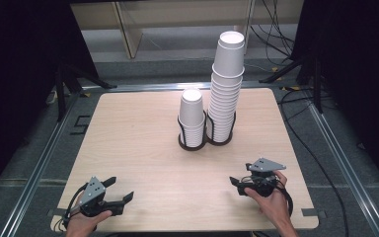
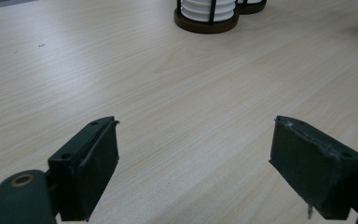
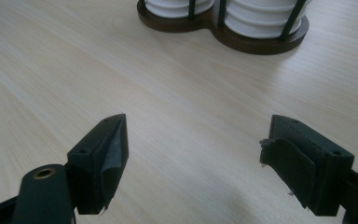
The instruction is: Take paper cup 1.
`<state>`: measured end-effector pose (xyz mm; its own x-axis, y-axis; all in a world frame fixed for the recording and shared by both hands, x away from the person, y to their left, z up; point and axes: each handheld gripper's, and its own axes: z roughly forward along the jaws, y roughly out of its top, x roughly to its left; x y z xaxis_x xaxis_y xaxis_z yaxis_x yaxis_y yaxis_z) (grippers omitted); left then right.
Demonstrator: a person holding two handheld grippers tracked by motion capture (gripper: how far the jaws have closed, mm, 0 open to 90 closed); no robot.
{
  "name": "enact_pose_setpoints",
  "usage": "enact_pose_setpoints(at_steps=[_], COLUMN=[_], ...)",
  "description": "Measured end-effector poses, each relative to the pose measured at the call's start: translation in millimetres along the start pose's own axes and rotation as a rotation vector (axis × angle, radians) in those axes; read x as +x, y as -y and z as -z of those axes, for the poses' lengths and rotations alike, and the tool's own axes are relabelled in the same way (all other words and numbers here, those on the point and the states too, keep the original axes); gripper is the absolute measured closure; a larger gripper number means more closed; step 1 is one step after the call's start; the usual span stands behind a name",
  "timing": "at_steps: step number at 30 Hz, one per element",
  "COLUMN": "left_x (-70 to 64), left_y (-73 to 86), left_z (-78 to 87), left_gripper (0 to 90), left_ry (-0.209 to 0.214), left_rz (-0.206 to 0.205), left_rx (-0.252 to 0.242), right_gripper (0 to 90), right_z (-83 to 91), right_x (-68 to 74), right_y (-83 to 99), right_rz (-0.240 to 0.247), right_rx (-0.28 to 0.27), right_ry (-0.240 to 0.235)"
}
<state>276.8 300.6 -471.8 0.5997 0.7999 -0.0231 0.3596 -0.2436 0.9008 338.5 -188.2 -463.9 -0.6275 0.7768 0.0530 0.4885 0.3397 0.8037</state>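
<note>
From above, the pale wooden tabletop (image 1: pixel 143 148) carries a dark two-ring cup holder (image 1: pixel 205 140) near its far middle. A short stack of white paper cups (image 1: pixel 192 118) stands upright in the left ring, and a much taller stack (image 1: pixel 225 89) rises from the right ring, leaning slightly. The left gripper (image 1: pixel 121 190) rests in a hand at the near left corner, its jaws spread with nothing between them. The right gripper (image 1: pixel 238 185) is held at the near right, well apart from the holder; from here I cannot tell how its jaws stand.

Looking along the left gripper (image 2: pixel 193 154), both black jaws stand wide apart over bare wood, and the cup holder (image 2: pixel 205 25) with the short stack (image 2: pixel 207 8) sits far ahead.

Along the right gripper (image 3: pixel 193 158), the jaws are likewise spread wide and empty. The cup holder (image 3: pixel 223 35) lies ahead, both rings filled with white cups (image 3: pixel 261 16).
</note>
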Motion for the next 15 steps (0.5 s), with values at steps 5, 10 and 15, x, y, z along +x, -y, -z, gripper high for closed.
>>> enact_pose_setpoints(at_steps=[5, 10, 15], left_x=[0.8, 0.0, 0.7], left_y=[-0.7, -0.6, -0.9], left_z=[1.2, 1.3, 1.3], left_gripper=[14.8, 14.8, 14.8], left_ry=[-0.002, -0.009, -0.006], left_rz=[-0.009, -0.004, -0.006], left_rx=[0.003, 0.002, 0.01], right_gripper=[21.7, 21.0, 19.1], right_z=[-0.5, -0.6, -1.4], right_x=[-1.4, -1.1, 0.2], right_y=[-0.1, -0.3, -1.1], right_rz=[0.01, 0.012, 0.003], right_rx=[-0.004, -0.009, -0.02], right_ry=[0.0, -0.001, -0.016])
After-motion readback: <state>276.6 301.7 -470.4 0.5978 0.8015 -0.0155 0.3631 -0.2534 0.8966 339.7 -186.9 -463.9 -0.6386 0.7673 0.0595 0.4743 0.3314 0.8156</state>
